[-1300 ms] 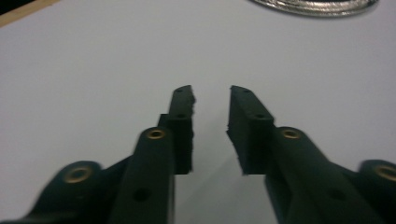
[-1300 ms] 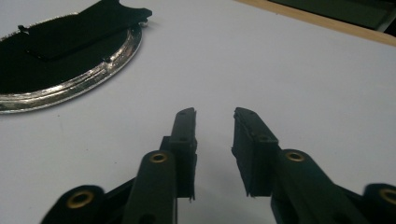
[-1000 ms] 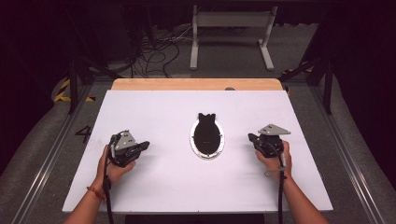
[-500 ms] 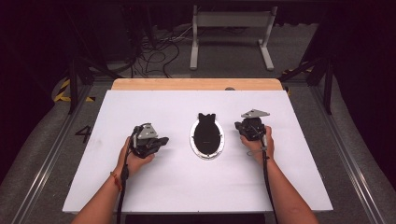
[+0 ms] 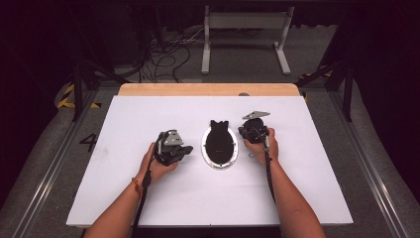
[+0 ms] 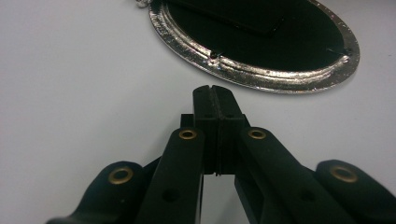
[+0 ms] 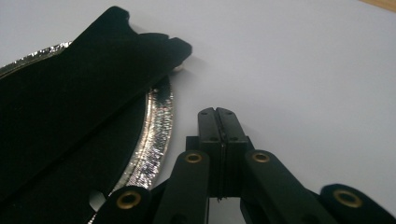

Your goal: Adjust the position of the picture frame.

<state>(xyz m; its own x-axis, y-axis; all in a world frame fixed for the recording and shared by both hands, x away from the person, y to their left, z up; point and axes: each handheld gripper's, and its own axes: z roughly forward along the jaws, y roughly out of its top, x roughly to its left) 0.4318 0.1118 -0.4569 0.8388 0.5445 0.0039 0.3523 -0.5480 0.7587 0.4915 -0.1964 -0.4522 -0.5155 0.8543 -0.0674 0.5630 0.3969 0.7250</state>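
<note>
On the white table (image 5: 148,198), an oval silver-rimmed frame (image 5: 219,147) with a black velvet backing lies between my hands. My left gripper (image 5: 187,149) and right gripper (image 5: 243,131) flank it closely, both with jaws clenched together on nothing.

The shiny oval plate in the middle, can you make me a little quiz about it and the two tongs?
1. True or false: the left tongs are shut.
2. What lies on the silver oval plate? A) a flat black piece B) a red ball C) a spoon
3. Fill in: in the high view the plate sits ____ the left tongs and the right tongs.

Key: 1 true, the jaws are pressed together with nothing between them. 2 A, the flat black piece, whose far end sticks out past the rim. 3 between.
</note>
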